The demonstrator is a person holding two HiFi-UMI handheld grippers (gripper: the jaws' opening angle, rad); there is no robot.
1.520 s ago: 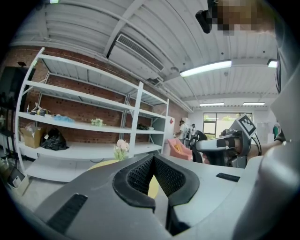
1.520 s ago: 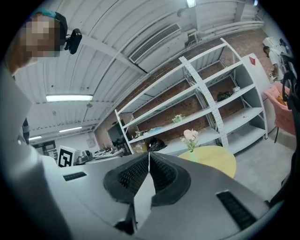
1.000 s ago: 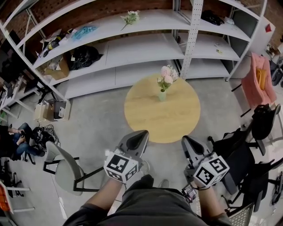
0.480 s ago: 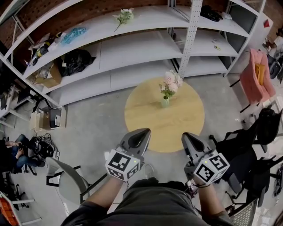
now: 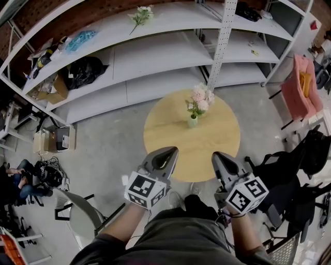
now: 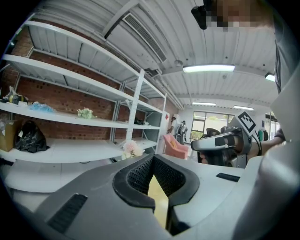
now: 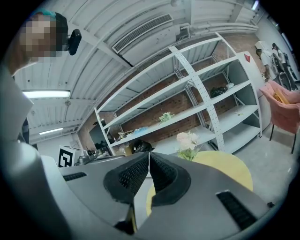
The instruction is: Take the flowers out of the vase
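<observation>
Pink and white flowers (image 5: 200, 98) stand in a small pale green vase (image 5: 192, 121) near the far side of a round wooden table (image 5: 207, 142). My left gripper (image 5: 169, 151) hovers at the table's near edge, shut and empty. My right gripper (image 5: 216, 157) is beside it, also over the near edge, jaws together with nothing between them. In the left gripper view the flowers (image 6: 131, 148) peek over the shut jaws. From the right gripper view the flowers (image 7: 187, 141) stand ahead, with the table (image 7: 225, 168) under them.
White metal shelving (image 5: 155, 52) runs behind the table, with a second bunch of flowers (image 5: 139, 14) on its top shelf. A grey chair (image 5: 77, 217) stands at the left, dark chairs (image 5: 305, 155) and a pink chair (image 5: 305, 88) at the right.
Both grippers have come forward over the table's near edge, and the table and vase now sit closer. Both stay shut.
</observation>
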